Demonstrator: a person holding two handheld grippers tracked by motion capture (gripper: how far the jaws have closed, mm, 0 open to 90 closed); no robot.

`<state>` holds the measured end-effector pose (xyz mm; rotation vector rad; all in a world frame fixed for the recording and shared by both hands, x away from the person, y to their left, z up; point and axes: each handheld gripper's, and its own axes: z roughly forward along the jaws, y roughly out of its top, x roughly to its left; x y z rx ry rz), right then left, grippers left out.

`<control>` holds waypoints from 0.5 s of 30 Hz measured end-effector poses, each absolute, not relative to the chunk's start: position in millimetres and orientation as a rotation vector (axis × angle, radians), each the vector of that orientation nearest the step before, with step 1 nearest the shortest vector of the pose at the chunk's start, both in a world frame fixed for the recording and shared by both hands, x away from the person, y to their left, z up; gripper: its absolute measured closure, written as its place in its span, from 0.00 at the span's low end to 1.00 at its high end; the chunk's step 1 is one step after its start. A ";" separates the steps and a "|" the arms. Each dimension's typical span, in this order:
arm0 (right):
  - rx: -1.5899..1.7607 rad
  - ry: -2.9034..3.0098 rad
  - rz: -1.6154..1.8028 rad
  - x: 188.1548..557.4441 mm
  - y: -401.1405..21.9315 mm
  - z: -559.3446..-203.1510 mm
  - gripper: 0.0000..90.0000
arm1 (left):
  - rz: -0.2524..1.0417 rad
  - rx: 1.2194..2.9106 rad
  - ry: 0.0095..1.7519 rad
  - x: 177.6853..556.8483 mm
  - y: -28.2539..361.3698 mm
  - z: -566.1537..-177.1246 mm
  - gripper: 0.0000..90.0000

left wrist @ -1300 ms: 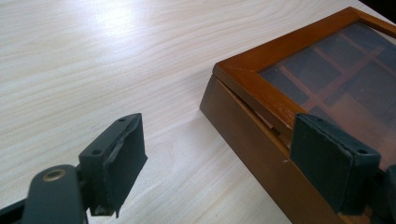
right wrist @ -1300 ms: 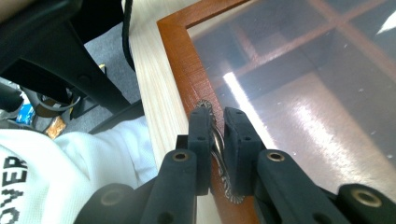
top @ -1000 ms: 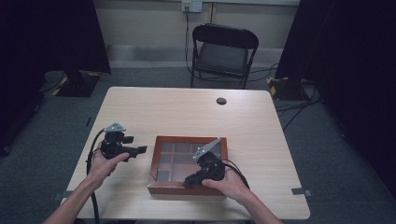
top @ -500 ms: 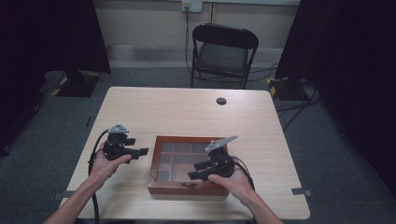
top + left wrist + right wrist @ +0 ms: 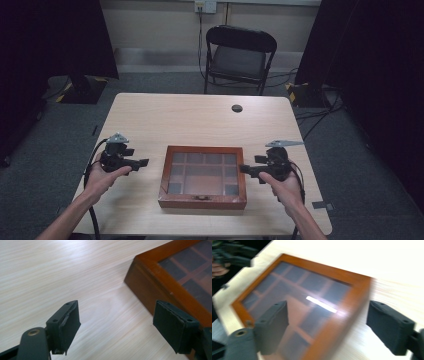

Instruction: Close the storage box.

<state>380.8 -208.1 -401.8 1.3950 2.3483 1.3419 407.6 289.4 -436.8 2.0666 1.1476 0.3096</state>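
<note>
The wooden box (image 5: 202, 176) lies closed near the front edge of your bench (image 5: 200, 112), as before. Your right gripper (image 5: 245, 169) has left the lid for the box's right side; its jaws have just been opening, nothing between. Your left gripper (image 5: 145, 162) waits left of the box, jaws wide, empty. No writing is readable.

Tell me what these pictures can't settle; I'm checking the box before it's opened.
- Box contents: high view, the dark glass lid hides the compartments.
- Front clasp: high view, too small to tell if latched.
- Box in the right gripper view: motion blur and glare smear the lid.
- Box in the left gripper view: cut off by the frame edge.
- Black disc: high view, too small to identify.
</note>
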 end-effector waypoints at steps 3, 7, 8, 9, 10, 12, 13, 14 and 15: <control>1.473 2.296 1.280 382.9 -229.3 -409.1 0.16 | 0.320 2.082 1.175 407.0 299.4 -440.9 0.23; 1.603 2.206 1.222 383.0 -253.7 -420.9 0.16 | 0.309 2.068 1.226 408.6 314.0 -450.5 0.22; 1.623 2.188 1.207 383.6 -259.3 -425.0 0.16 | 0.307 2.063 1.249 409.3 317.2 -453.6 0.21; 1.665 2.176 1.181 384.3 -264.4 -429.2 0.16 | 0.303 2.067 1.268 410.3 319.4 -455.7 0.20; 1.688 2.163 1.169 384.8 -268.4 -432.6 0.16 | 0.313 2.073 1.284 411.5 323.1 -458.8 0.20; 1.737 2.147 1.123 387.8 -279.9 -444.7 0.16 | 0.315 2.073 1.306 413.5 329.5 -464.1 0.20; 1.754 2.131 1.070 390.2 -283.9 -450.5 0.16 | 0.307 2.066 1.324 414.1 333.0 -466.4 0.20; 1.753 2.099 1.006 391.8 -287.1 -455.1 0.16 | 0.303 2.059 1.341 414.5 335.0 -469.1 0.20; 1.769 2.079 0.958 392.9 -289.0 -457.5 0.16 | 0.300 2.067 1.354 414.7 336.3 -471.6 0.20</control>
